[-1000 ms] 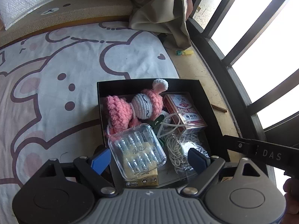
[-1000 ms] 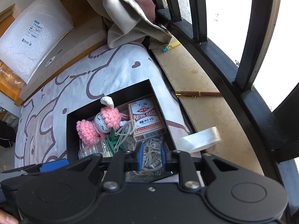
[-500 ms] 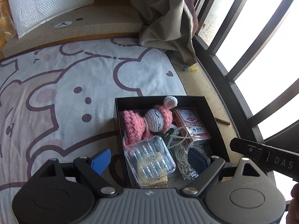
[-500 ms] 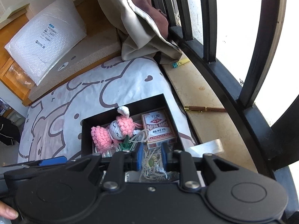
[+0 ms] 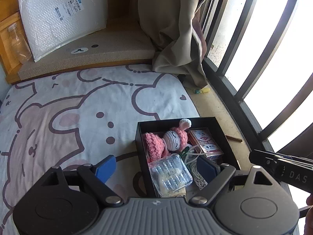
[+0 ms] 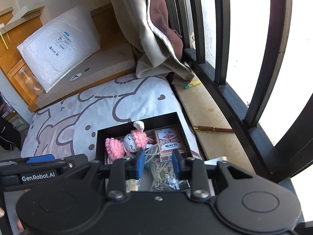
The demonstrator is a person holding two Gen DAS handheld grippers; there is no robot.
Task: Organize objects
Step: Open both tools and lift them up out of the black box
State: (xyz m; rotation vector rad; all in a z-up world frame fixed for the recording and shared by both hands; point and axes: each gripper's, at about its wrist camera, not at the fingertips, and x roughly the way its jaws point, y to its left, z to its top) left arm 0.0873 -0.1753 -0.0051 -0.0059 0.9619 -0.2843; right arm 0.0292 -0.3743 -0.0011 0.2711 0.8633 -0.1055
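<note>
A black open box (image 5: 221, 131) (image 6: 137, 124) sits on the cartoon-print bed sheet near the window sill. It holds a pink crocheted doll (image 5: 168, 141) (image 6: 129, 143), a red deck of playing cards (image 5: 204, 143) (image 6: 169, 141), a clear plastic case (image 5: 170, 174) and a bundle of white cord (image 6: 162, 173). My left gripper (image 5: 156, 168) is open and empty, raised above the box's near end. My right gripper (image 6: 158, 163) is partly open and empty, above the cord.
A brown pen (image 6: 213, 129) (image 5: 232, 138) and a small yellow-green object (image 5: 201, 91) lie on the stone sill. Black window bars (image 6: 254, 90) run along the right. A curtain (image 5: 172, 39) hangs at the back. A bubble-wrap mailer (image 5: 60, 17) leans on a cushion.
Both grippers have risen and pulled back from the box, so more of the bed shows. The right gripper has gone from shut to partly open.
</note>
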